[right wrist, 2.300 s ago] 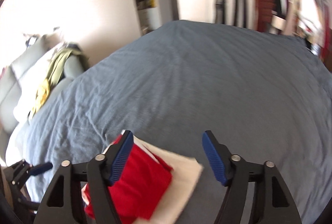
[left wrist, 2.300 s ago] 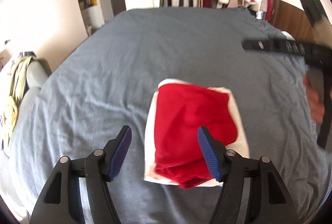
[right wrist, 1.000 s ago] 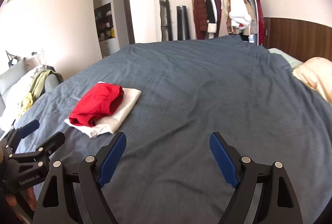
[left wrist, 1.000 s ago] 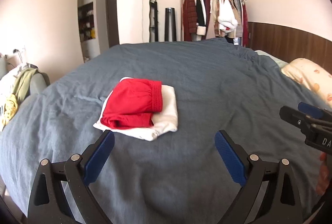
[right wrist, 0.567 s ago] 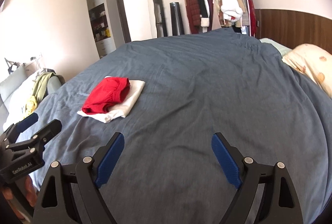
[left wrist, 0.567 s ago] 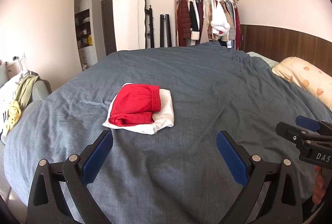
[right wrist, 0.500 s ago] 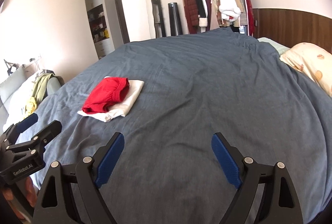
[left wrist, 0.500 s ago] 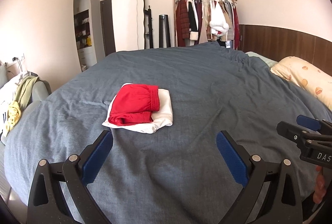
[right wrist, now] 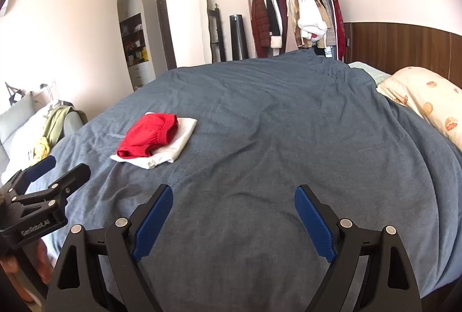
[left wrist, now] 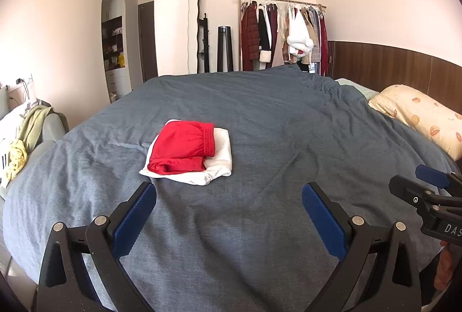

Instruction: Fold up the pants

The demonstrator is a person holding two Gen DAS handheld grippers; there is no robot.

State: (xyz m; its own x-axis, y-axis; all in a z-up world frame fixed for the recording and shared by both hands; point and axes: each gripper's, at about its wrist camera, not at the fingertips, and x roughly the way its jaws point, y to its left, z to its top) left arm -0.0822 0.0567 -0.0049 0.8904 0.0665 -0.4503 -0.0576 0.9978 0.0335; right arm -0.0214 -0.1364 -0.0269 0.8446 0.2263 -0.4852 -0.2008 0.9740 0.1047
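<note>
Folded red pants [left wrist: 184, 146] lie on top of a folded white garment [left wrist: 221, 156] on the grey-blue bed cover [left wrist: 274, 124]. The stack also shows in the right wrist view, red pants [right wrist: 148, 134] on the white garment [right wrist: 180, 138]. My left gripper [left wrist: 229, 214] is open and empty, held above the bed's near edge, short of the stack. My right gripper [right wrist: 234, 218] is open and empty, to the right of the stack. Each gripper shows at the edge of the other's view, the right one [left wrist: 427, 190] and the left one [right wrist: 46, 176].
A patterned pillow [left wrist: 418, 115] lies at the bed's right side. A clothes rack [left wrist: 283, 35] with hanging clothes, a mirror and a black column stand at the far wall. A chair with green and yellow clothes [left wrist: 20, 138] is left of the bed.
Both grippers have pulled back and risen from the stack, which lay right between their fingers at first. Over the last half second the views have barely shifted.
</note>
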